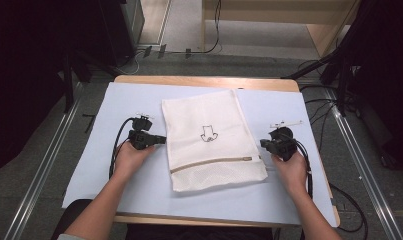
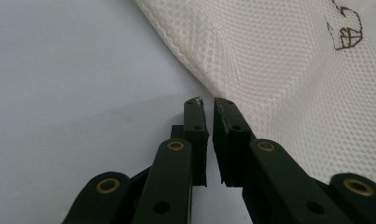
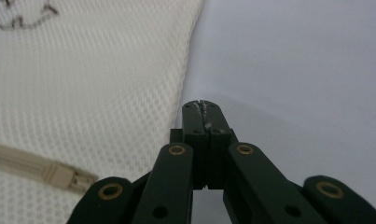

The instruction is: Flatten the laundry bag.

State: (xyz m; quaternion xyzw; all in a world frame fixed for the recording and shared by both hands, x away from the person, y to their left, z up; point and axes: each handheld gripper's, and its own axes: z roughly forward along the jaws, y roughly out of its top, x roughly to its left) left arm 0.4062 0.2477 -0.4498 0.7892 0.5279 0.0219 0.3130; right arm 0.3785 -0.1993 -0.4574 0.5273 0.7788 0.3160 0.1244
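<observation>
A cream mesh laundry bag (image 1: 211, 140) lies flat in the middle of the table, with a small dark embroidered motif (image 1: 207, 134) and a beige zipper (image 1: 214, 162) across its near end. My left gripper (image 1: 161, 140) lies at the bag's left edge. In the left gripper view its jaws (image 2: 208, 102) stand almost together with only a thin slit between them, nothing in it, and the mesh (image 2: 279, 70) is just right of the tips. My right gripper (image 1: 264, 143) is by the bag's right edge, near the zipper's end. Its jaws (image 3: 203, 105) are shut and empty beside the mesh (image 3: 83, 84) and the zipper pull (image 3: 59, 175).
A pale blue sheet (image 1: 289, 110) covers the wooden table (image 1: 204, 80), with bare sheet to either side of the bag. Cables trail from both grippers towards the near edge. Dark stands and cables are on the floor around the table.
</observation>
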